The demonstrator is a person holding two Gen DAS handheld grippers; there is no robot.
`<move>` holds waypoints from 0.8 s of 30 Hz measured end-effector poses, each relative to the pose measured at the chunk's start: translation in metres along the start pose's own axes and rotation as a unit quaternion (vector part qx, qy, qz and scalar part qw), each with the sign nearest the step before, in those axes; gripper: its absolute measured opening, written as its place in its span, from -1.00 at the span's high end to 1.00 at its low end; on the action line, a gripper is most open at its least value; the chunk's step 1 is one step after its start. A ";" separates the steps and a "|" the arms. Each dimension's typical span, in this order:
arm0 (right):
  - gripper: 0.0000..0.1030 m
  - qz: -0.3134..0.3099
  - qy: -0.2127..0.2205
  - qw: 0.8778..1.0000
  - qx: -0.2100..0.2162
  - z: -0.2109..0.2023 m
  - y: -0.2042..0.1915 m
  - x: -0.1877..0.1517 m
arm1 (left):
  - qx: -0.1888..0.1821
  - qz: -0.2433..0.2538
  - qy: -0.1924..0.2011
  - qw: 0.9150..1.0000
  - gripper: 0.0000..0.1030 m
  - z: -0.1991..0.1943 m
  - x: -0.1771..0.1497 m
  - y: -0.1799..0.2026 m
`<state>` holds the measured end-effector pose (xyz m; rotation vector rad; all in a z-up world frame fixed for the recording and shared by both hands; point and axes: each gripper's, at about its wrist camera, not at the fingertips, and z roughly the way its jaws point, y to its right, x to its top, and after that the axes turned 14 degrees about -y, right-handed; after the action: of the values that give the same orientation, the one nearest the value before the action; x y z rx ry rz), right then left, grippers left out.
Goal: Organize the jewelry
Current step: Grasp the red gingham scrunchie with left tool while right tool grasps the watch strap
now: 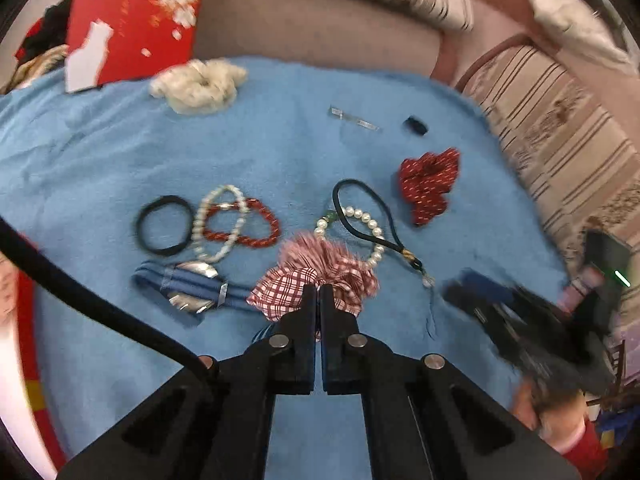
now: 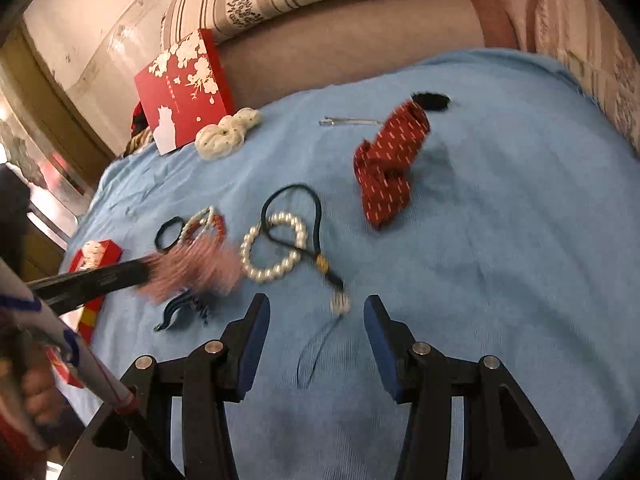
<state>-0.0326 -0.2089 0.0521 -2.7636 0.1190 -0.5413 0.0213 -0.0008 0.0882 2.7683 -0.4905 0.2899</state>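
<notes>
My left gripper is shut on a pink plaid scrunchie; in the right wrist view the scrunchie is blurred and held above the blue towel. My right gripper is open and empty, just short of a black cord with a charm that crosses a pearl bracelet. A black hair tie, a white bead bracelet and a red bead bracelet lie left of the scrunchie. A blue strap watch lies below them.
A red patterned scrunchie, a cream scrunchie, a metal hair clip and a small black item lie farther back. A red floral box leans at the back left. A dark claw clip lies near the left gripper. Striped cushions border the towel.
</notes>
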 end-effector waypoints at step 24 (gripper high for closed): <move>-0.03 -0.260 -0.083 0.962 -0.022 0.091 -0.178 0.011 | 0.066 -0.134 0.098 0.984 0.97 -0.105 -0.120 -0.122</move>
<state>0.0159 -0.0152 0.0350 -2.8619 -0.6582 -0.4249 -0.0595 0.1793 0.1237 2.8482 -0.0510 0.5395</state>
